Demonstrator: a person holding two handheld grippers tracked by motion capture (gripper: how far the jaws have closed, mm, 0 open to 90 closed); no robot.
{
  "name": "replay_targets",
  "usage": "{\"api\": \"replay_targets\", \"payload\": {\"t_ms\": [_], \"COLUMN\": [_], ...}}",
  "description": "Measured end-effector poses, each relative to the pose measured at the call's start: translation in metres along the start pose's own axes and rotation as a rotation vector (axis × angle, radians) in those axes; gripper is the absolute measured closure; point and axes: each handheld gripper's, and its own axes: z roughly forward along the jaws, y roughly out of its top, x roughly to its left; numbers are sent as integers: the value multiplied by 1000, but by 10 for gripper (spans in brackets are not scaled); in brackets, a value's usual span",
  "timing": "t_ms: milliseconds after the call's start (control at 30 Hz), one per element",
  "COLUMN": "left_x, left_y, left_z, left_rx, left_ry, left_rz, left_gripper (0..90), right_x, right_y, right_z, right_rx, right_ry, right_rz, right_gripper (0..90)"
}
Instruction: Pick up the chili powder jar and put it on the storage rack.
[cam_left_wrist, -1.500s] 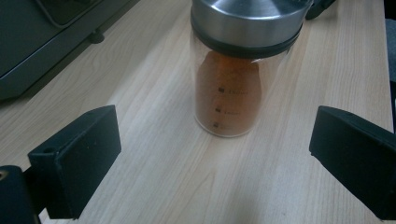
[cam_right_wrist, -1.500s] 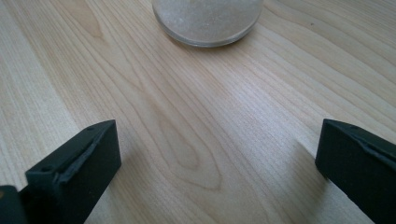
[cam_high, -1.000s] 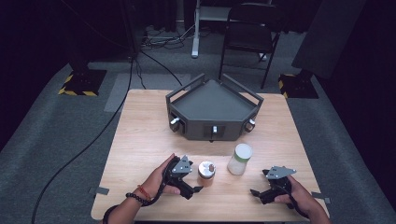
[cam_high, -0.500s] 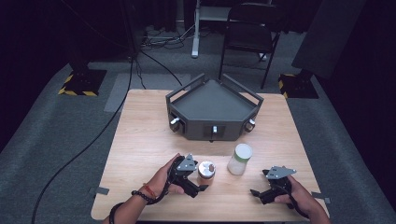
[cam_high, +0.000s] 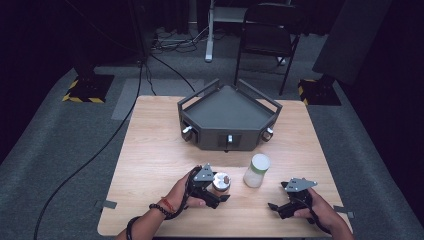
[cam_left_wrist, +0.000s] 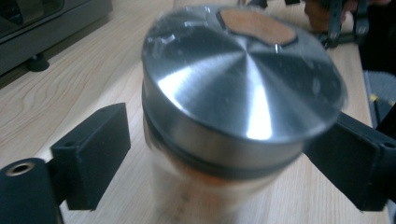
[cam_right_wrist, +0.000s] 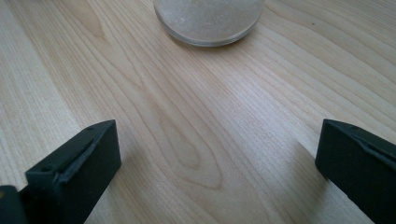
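Between closing left tongs (cam_left_wrist: 219, 172), unpinched steel-lidded glass jar (cam_left_wrist: 233, 116); right tongs (cam_right_wrist: 210, 172) apart.

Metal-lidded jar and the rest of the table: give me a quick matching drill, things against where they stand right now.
Things:
1. metal-lidded jar
2. white-lidded jar
3. dark tray box
4. right gripper

Places:
a. far middle of the table
b. over bare wood, open
c. between the left gripper's jaws, which have just been closing
d. standing free, right of the left gripper

Pairs: 1-c, 2-d, 3-a, 4-b
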Motion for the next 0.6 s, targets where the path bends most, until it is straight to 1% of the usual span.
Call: {"api": "replay_targets", "payload": {"t_ms": [33, 100, 133, 200, 333, 433, 533, 600], "left_x": [0, 1, 1, 0, 4, 6, 4, 3], "left_y": [0, -2, -2, -2, -3, -3, 0, 1], "left_z": [0, 2, 3, 4, 6, 6, 6, 6], "left_rx": [0, -16, -20, -26, -42, -41, -34, -29], "left_ry": [0, -6, -8, -3, -10, -16, -4, 0], "left_rz": [0, -10, -9, 3, -5, -2, 6, 4], "left_gripper": [116, 149, 149, 188, 282, 289, 295, 297], "right_x": [0, 0, 0, 0, 0, 0, 0, 0], "right_y": [0, 0, 0, 0, 0, 0, 0, 0], "right_z": [0, 0, 0, 0, 0, 0, 0, 0], "right_rx": [0, 0, 0, 0, 0, 0, 0, 0], "right_ry": [0, 0, 0, 0, 0, -1, -1, -1], "right_rz": [0, 0, 0, 0, 0, -1, -1, -1], "right_gripper": [0, 0, 0, 0, 0, 0, 0, 0]}}
